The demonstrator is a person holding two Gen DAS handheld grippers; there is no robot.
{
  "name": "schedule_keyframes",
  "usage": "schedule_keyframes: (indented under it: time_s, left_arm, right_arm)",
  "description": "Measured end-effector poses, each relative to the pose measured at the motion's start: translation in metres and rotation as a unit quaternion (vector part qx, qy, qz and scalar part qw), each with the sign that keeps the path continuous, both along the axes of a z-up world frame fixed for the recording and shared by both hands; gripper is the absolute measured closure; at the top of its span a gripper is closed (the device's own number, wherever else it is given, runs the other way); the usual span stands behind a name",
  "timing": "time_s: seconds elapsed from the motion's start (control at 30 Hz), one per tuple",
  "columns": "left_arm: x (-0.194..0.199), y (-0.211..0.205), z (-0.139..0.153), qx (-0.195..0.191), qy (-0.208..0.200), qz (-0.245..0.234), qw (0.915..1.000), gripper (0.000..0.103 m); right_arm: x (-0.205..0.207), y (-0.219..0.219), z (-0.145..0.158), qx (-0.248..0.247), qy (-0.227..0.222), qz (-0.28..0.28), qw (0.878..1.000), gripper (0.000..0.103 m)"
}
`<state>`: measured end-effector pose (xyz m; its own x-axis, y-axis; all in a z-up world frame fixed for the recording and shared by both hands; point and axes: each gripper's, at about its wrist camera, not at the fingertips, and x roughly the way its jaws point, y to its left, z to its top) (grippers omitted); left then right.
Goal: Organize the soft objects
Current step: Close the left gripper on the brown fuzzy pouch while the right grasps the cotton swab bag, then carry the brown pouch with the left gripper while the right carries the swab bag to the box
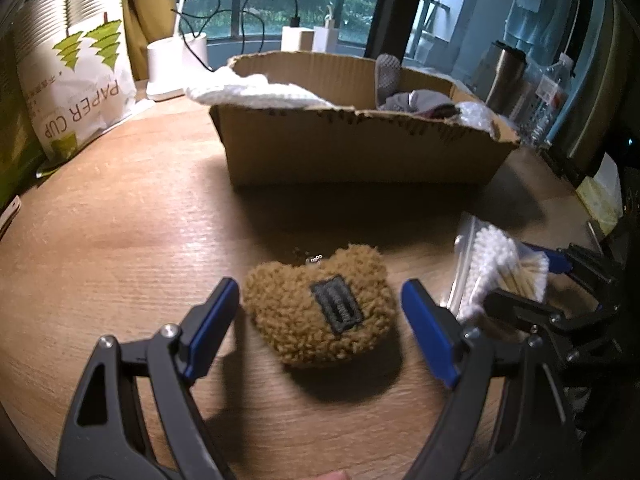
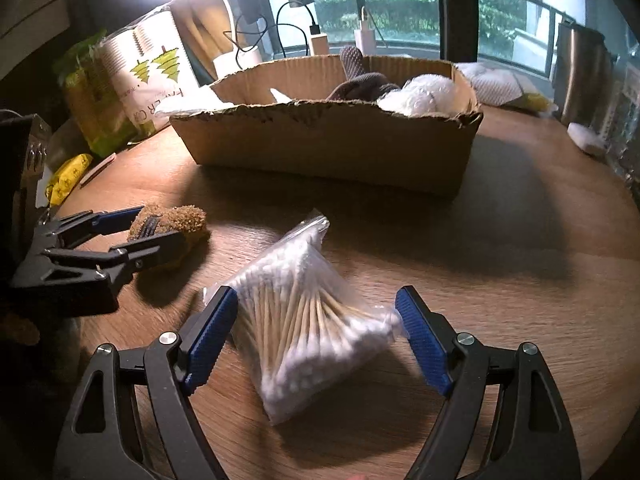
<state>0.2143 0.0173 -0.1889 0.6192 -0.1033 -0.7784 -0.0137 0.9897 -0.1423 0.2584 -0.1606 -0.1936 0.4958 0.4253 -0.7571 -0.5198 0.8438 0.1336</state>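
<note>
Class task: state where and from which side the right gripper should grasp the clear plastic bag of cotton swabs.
Probably across the middle of the clear plastic bag of cotton swabs, coming from above. It lies flat on the wooden table, the wooden sticks bundled there, and the open right gripper already straddles it.

Wooden table (image 1: 120, 240) bears cardboard box (image 1: 360, 148), brown plush (image 1: 320, 312), cotton-swab bag (image 2: 308, 320).

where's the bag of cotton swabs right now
The swab bag lies on the table between the open right gripper's fingers, in front of the box, right of the plush.
</note>
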Motion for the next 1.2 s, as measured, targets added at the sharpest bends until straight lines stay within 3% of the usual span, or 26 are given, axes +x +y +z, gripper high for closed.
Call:
schedule_keyframes:
  time_s: [0.33, 0.4, 0.53, 1.2]
  left_arm:
    - [0.0, -0.004, -0.002, 0.002, -0.005, -0.018, 0.9998, 0.02]
    - [-0.001, -0.007, -0.001, 0.002, -0.01, -0.031, 0.9995, 0.035]
    - [-0.003, -0.009, 0.0, 0.0, -0.013, -0.041, 0.9991, 0.039]
    - [-0.021, -0.007, 0.034, -0.022, -0.068, -0.049, 0.9962, 0.043]
  right_arm:
    - [-0.005, 0.006, 0.004, 0.013, -0.009, 0.023, 1.0, 0.045]
    - [-0.007, 0.007, 0.005, 0.016, -0.02, 0.023, 0.999, 0.05]
    - [-0.011, 0.009, 0.007, 0.017, -0.027, 0.028, 0.999, 0.054]
    - [-0.02, -0.005, 0.043, 0.028, -0.069, 0.017, 0.997, 0.056]
